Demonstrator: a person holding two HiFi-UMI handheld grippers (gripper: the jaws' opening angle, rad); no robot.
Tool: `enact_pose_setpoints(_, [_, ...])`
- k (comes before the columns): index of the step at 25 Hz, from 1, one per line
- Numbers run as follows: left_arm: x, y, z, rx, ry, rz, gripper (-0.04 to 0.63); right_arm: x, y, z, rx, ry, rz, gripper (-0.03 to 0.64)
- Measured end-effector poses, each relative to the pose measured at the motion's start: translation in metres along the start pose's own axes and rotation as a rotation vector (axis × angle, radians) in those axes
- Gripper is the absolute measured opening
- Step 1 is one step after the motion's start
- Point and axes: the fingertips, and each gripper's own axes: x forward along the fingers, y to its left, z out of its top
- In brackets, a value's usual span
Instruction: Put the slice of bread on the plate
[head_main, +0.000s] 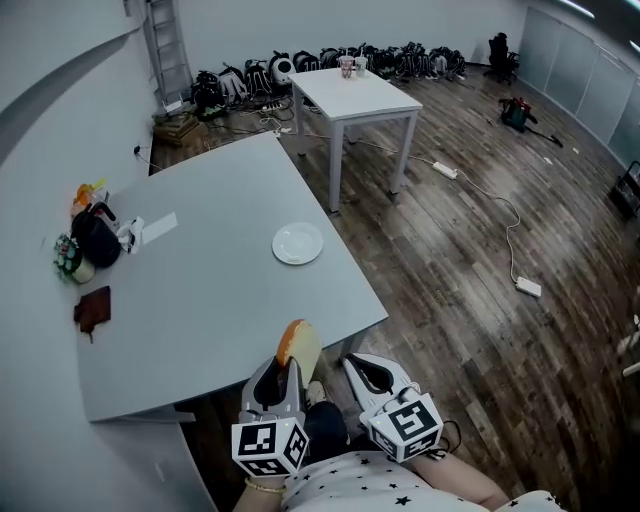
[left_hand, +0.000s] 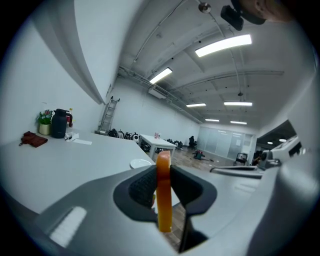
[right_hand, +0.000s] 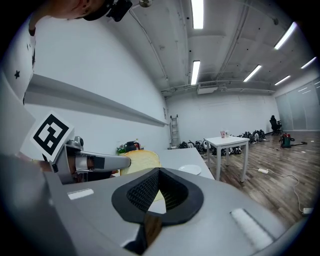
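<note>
From the head view I see the left gripper (head_main: 285, 366) low in the frame, its fingers clamped on the slice of bread (head_main: 298, 345), which stands on edge just over the near edge of the grey worktop (head_main: 200, 300); the plate (head_main: 298, 243) sits farther in on that worktop, well apart from the bread; the right gripper (head_main: 362, 368) hangs just beside the left one, over the floor; a white table (head_main: 360, 98) stands beyond. In the left gripper view the bread shows edge-on, an orange crust pinched between both black fingers (left_hand: 142, 187), with the plate ahead of it. In the right gripper view the fingers (left_hand: 142, 187) of that gripper meet at their tips with nothing between them; the bread shows to their left in the other gripper, the plate lying beyond.
</note>
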Motion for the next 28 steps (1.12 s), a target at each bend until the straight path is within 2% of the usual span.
enact_pose_setpoints(6, [0.06,0.018,0.013,-0.026,0.012,0.0,0.087,0.039,-0.041,0.006,0.017,0.013,-0.02,-0.002])
enact_pose_setpoints(18, [0.217,0.072,0.048,-0.074,0.045,-0.024,0.087,0.15,-0.124,0.045,0.003,0.026,-0.045,-0.002])
enact_pose_setpoints(23, [0.283,0.096,0.038,-0.13,0.078,-0.039,0.087,0.179,-0.138,0.036,0.021,0.071,-0.043,-0.002])
enact_pose_setpoints(28, [0.333,0.12,0.015,-0.221,0.11,-0.025,0.087,0.192,-0.148,0.02,0.04,0.128,-0.047,-0.002])
